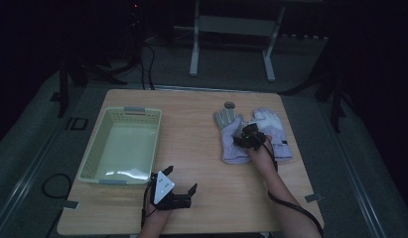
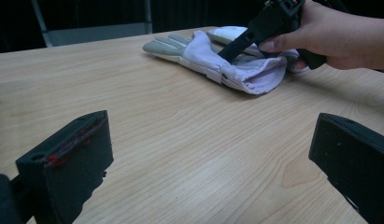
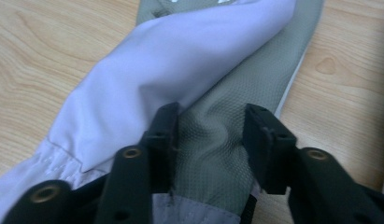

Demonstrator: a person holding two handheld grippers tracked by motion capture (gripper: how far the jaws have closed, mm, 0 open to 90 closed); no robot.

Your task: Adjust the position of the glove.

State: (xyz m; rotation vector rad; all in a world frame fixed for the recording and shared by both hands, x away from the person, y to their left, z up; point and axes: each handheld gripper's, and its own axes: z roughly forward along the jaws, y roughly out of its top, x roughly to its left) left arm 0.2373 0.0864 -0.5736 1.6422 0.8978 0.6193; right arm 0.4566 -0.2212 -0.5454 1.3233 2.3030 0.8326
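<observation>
The right tool [image 3: 210, 140] stood pressed down onto the nearer glove [image 1: 231, 136], its jaws partly apart and straddling a raised ridge of the grey textured palm fabric; the pads had not visibly clamped it. A white flap of the same glove lay folded against the left jaw in the right gripper view. The glove's long axis ran away from the person, fingers toward the far edge of the desk [image 1: 201, 163], cuff toward the hand [image 2: 330, 32], so the tool met it near the cuff end, roughly along that axis. A second glove [image 1: 271, 126] lay just beside it, on the right in the high view. The left tool [image 1: 179, 191] rested near the front edge of the desk, jaws wide apart and empty, well apart from both gloves; the right hand was plainly the nearer. A pale basket [image 1: 123, 146] stood on the left of the desk, holding nothing visible. No legible writing could be made out; a small dark tag on the second glove was too small to read.
</observation>
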